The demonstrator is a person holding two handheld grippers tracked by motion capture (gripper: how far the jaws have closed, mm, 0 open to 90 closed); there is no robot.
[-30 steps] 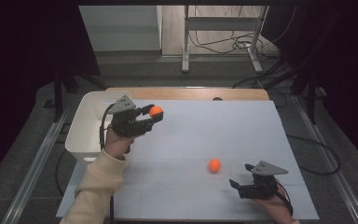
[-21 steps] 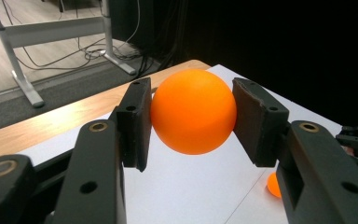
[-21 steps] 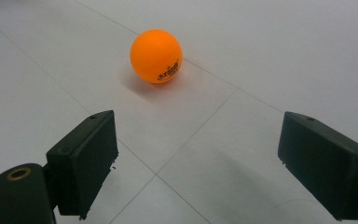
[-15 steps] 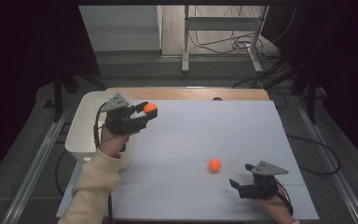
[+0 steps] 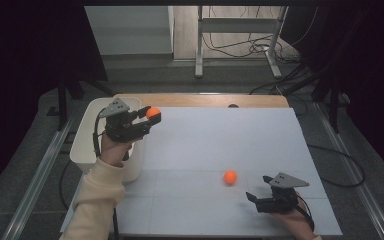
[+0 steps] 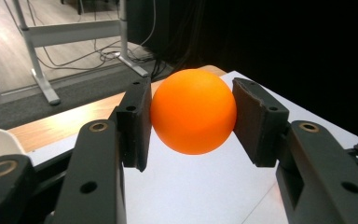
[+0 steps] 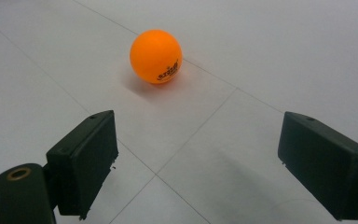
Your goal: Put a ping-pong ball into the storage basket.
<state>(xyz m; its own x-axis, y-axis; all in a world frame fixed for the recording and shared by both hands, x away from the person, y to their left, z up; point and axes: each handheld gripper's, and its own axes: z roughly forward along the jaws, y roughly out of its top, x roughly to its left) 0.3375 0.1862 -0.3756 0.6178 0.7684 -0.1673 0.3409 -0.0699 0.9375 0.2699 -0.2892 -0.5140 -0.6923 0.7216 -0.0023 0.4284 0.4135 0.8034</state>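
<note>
**A dim room around a white table**

We take the white-topped table (image 5: 220, 145) as our landmark. Along its far edge we see a strip of bare wood (image 5: 205, 100). Beyond that lies grey floor, then a paler wooden floor where a metal stand (image 5: 237, 30) rises, with loose cables (image 5: 240, 47) beside its feet. Left of the stand sits a pale cabinet (image 5: 130, 30). Darkness closes in on both sides of the table.

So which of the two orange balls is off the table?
The orange ball clamped in the left hand-held gripper, beside the white bin; the other ball lies on the table.
</note>
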